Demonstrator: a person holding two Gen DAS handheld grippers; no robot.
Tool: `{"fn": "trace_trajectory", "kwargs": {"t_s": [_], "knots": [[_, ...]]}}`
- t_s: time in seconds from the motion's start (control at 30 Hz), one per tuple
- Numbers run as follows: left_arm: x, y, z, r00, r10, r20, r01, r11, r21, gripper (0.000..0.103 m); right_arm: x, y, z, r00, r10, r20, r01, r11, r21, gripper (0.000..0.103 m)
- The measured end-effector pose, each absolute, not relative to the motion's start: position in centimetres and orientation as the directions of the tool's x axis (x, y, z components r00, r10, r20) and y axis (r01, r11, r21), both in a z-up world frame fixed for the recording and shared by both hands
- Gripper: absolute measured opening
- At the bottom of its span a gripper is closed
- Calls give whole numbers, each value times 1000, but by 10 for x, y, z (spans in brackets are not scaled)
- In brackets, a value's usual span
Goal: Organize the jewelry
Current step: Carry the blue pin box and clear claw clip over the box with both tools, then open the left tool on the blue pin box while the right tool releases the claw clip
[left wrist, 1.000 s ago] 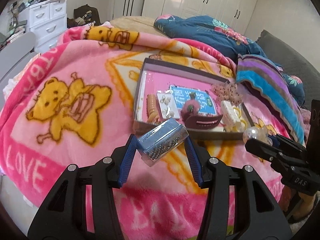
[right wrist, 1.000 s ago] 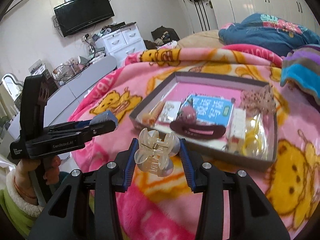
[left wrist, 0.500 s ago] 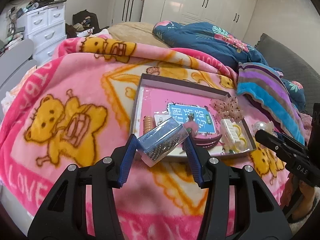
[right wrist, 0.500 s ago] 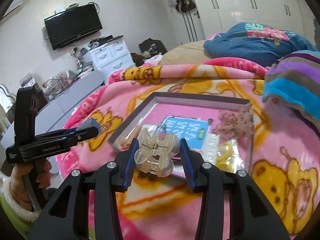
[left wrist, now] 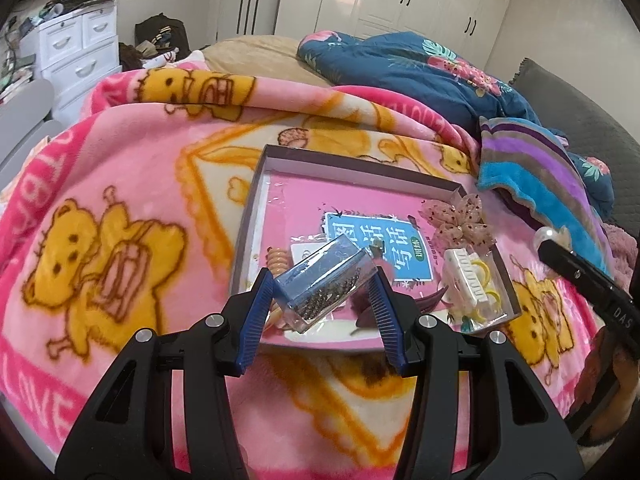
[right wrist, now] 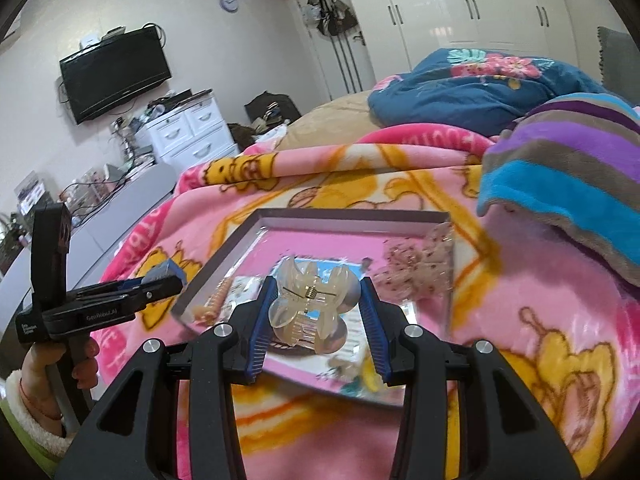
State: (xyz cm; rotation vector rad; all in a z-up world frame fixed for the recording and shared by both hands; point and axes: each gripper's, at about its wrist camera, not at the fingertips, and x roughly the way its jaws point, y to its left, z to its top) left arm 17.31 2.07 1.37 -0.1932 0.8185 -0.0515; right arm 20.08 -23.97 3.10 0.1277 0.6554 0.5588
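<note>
Two items in transit, both held above the shallow tray [left wrist: 256, 184] on the pink blanket [left wrist: 120, 168]. Left gripper [left wrist: 325, 284] clamped on clear bead box [left wrist: 326, 280]; right gripper [right wrist: 316, 304] clamped on translucent claw clip [right wrist: 310, 304]. Step, by judgement: carrying to tray. Next: lower over bare pink floor, clear of bow [left wrist: 460, 220] and white clip [left wrist: 466, 276], then release.

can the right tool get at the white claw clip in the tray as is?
Probably not. The right tool is shut on a clear hair claw, so it has no free grip. The white claw clip lies uncovered at the tray's near right corner; the path looks free.
</note>
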Motion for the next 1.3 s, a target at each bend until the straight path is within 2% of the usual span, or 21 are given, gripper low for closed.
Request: {"fn": "trace_trajectory", "kwargs": {"t_s": [0.27,0.6,1.07,1.3], "knots": [[191,17,-3,664,-99,-741,-38,985,-166,41,213,-251,25,667,500,-552,-414,865,284,40],[201,21,-21,638,-97,-764,-51,985,-167,41,217,-219,3,603,535,-591,-458,840,292,40],[206,30,-25,634,-92,-767,-74,981,-178,42,206,-172,-22,512,570,-643,-530,799,285,40],[205,31,-25,635,-95,-767,-73,981,-181,42,205,-166,-28,521,544,-657,-525,812,256,40]]}}
